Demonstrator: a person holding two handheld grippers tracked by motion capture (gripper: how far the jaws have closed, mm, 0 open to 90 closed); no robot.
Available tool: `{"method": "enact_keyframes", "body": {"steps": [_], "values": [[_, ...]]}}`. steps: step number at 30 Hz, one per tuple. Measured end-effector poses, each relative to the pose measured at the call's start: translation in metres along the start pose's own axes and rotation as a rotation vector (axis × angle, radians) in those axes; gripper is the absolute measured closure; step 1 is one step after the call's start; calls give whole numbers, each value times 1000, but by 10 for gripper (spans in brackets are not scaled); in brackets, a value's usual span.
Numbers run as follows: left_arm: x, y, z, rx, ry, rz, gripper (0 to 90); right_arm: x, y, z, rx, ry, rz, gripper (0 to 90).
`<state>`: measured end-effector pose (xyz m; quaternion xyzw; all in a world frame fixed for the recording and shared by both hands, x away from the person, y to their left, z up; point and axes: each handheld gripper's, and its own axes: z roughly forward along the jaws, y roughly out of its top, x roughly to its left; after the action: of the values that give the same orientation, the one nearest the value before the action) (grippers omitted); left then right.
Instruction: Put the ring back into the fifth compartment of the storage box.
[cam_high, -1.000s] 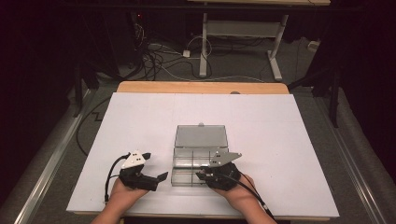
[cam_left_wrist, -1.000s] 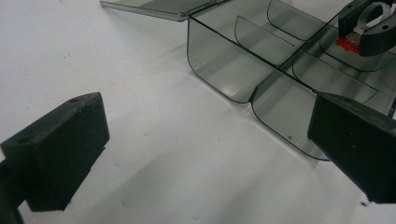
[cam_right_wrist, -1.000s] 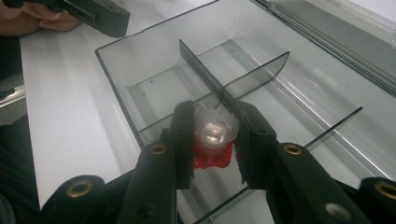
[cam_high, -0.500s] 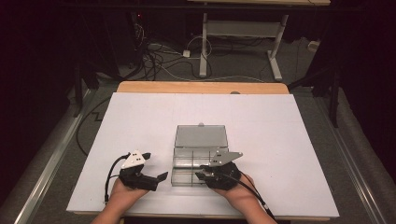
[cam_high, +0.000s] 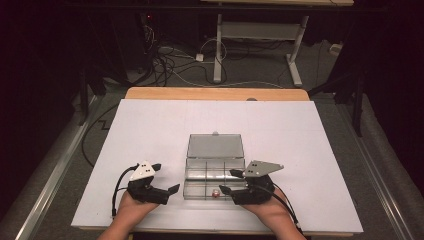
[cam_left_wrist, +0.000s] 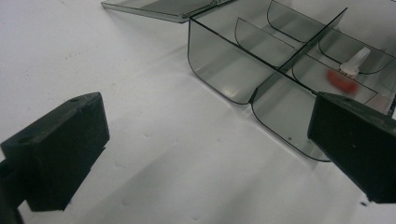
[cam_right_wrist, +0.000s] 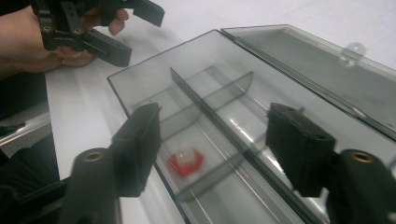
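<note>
A clear plastic compartment box lies on the white table with its lid folded back flat. A small red and white piece rests in a near compartment, also seen as the red piece and the same piece. My right gripper hovers at the box's near right corner. Its jaws have just been opening and now stand apart over the box, with the piece lying below them and untouched by my right gripper. My left gripper rests left of the box, open over bare table.
The white table top stretches wide to the far side and both flanks of the box. Behind it is a wooden edge, then the floor with cables and a desk frame. The person's left hand and gripper lie beyond the box.
My right gripper has drawn back a little to the right from over the box, and its jaws stand wider apart. The left gripper has stayed put.
</note>
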<state>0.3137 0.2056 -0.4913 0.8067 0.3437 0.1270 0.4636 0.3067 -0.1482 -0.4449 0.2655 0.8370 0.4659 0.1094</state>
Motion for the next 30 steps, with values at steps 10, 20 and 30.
{"method": "enact_keyframes", "body": {"steps": [10,20,30], "values": [[0,0,0,1,-2,1,0,-18,-30,-27,-55,-101,63,109],[3,1,-1,-4,-2,-32,0,-50,-59,-46,-47,-260,131,4],[16,12,0,-21,32,-83,0,-70,-57,-44,-65,-309,175,4]]}}
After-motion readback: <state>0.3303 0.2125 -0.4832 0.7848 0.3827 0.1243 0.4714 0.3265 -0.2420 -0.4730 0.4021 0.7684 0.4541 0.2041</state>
